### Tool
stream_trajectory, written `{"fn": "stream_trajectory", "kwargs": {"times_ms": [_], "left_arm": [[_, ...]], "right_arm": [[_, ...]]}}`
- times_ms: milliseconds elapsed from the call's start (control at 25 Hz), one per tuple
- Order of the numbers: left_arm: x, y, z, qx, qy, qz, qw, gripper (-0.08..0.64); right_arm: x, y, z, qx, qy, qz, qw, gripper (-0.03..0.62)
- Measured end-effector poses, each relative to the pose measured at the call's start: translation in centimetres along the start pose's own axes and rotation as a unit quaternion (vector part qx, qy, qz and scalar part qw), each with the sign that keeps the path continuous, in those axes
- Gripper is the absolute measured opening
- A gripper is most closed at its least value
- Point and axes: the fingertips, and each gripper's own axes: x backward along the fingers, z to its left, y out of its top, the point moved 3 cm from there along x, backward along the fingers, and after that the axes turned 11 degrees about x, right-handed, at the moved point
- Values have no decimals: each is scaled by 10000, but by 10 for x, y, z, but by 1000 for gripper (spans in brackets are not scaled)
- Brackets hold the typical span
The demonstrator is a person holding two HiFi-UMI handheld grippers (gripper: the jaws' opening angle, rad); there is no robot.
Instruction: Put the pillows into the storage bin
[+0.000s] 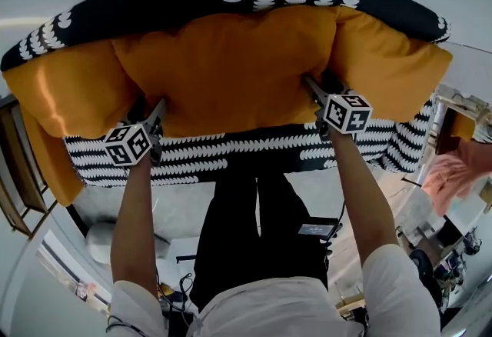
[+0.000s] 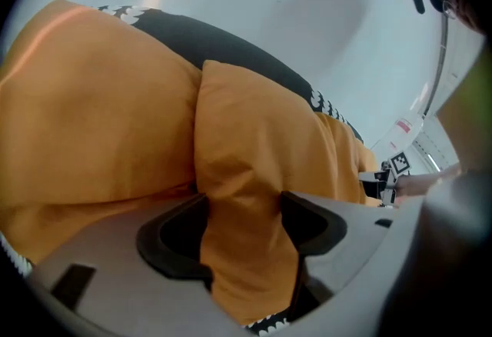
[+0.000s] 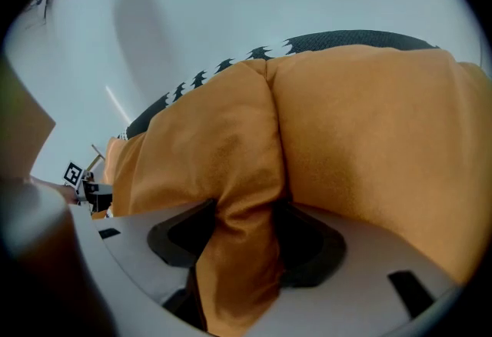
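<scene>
A big orange pillow (image 1: 231, 66) lies across the top of the storage bin (image 1: 231, 155), a black fabric bin with a white scallop pattern. My left gripper (image 1: 157, 111) is at the pillow's near edge on the left, and my right gripper (image 1: 311, 88) is at the near edge on the right. In the left gripper view a fold of the pillow (image 2: 246, 135) runs down between the jaws of the left gripper (image 2: 242, 228), which stand wide apart. The right gripper (image 3: 246, 235) likewise stands wide with a fold of the pillow (image 3: 346, 135) filling its gap. The bin's inside is hidden.
The person's legs in black trousers (image 1: 254, 235) stand right behind the bin. A wooden rack (image 1: 15, 174) is at the left. Furniture and a pink cloth (image 1: 457, 170) crowd the right side. A white wall rises behind the bin.
</scene>
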Motion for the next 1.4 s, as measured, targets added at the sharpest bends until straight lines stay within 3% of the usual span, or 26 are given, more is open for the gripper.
{"fn": "stream_trajectory", "kwargs": {"times_ms": [200,400,560,760,1080,1400], "left_arm": [[-18,1,-6,58,-136,138,9998,238],[-12,0,-17,-17,-209,22,9998,115],[1,-3,-23,5,-341,-254,9991,66],[27,-8,-36,-43,-418,-488,9979,51],[91,-13,-69,-208,-458,-994,9938,51],[172,-33,-125,-300,-140,-1657,9856,48]], "right_arm": [[-11,-2,-1,-94,46,16,9999,253],[-10,0,1,-86,180,-8,9998,170],[-2,1,4,96,213,-174,9996,97],[17,5,13,175,286,-560,9979,48],[65,20,31,135,496,-1108,9925,38],[146,39,53,240,890,-1609,9827,37]]}}
